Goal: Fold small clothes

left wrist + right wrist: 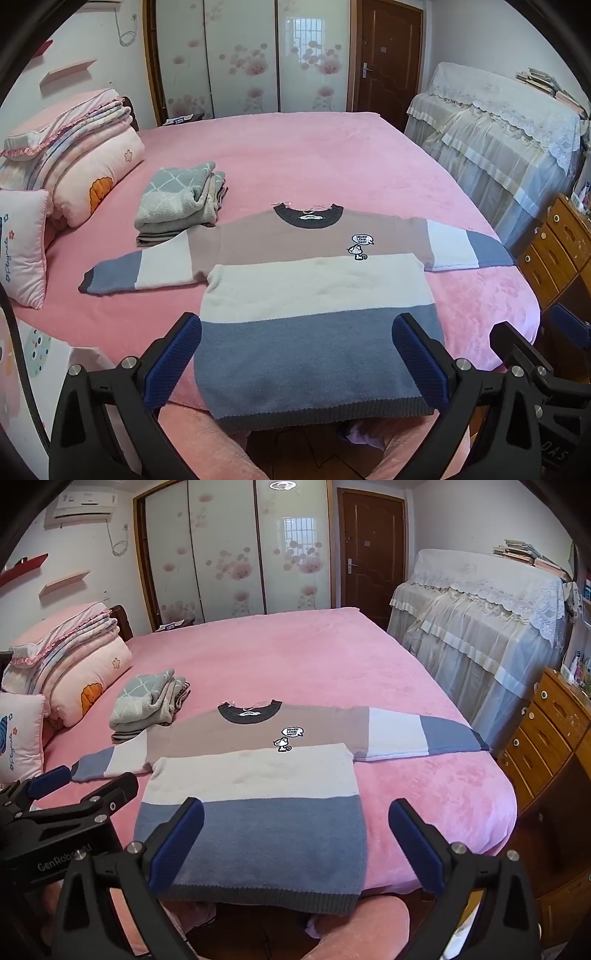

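Both tools spread wide over the sweater's hem, gripping nothing.

Left tool [295,362] and right tool [295,845] hang above the near edge, jaws fully apart, clear of the cloth. The striped sweater [314,291] lies flat on the pink bed [332,162], 2 sleeves out; its hem overhangs the bed's edge. Left sleeve overlaps the folded clothes [181,199], hiding the pile's lowest part.

The sweater [314,291] is banded tan, white and blue-grey with dark grey trim; the bedspread [332,158] is pink; the folded blanket [177,199] is grey-green with a white lattice.
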Demonstrator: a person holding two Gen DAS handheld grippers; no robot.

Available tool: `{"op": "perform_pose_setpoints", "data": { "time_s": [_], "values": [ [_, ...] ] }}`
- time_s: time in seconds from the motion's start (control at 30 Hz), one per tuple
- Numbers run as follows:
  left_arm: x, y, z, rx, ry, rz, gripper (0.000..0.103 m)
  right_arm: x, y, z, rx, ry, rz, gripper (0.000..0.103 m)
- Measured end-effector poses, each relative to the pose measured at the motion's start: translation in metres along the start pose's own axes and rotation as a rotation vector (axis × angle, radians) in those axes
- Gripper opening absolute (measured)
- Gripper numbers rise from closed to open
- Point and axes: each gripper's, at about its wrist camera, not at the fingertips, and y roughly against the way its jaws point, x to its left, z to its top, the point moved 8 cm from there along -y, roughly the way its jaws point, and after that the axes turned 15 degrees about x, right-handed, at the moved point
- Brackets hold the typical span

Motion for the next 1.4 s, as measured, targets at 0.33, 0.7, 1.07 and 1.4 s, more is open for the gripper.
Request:
{"op": "perform_pose_setpoints", "data": {
  "time_s": [0.33, 0.7, 1.07, 1.4],
  "values": [
    [0.007, -0.006, 0.003, 0.008, 0.003, 0.000, 0.102, -0.009, -0.004, 0.000, 0.002, 0.001, 0.006, 0.101],
    [0.010, -0.008, 0.007, 0.006, 0.010, 0.000, 0.102, -0.010, -0.009, 0.001, -0.004, 0.005, 0.009, 0.101],
    [0.012, -0.008, 0.008, 0.012, 0.021, 0.009, 0.102, -0.012, -0.008, 0.003, -0.002, 0.007, 0.014, 0.101],
    [0.011, -0.011, 0.009, 0.021, 0.020, -0.001, 0.102, -0.009, -0.007, 0.004, -0.001, 0.008, 0.011, 0.101]
  ]
}}
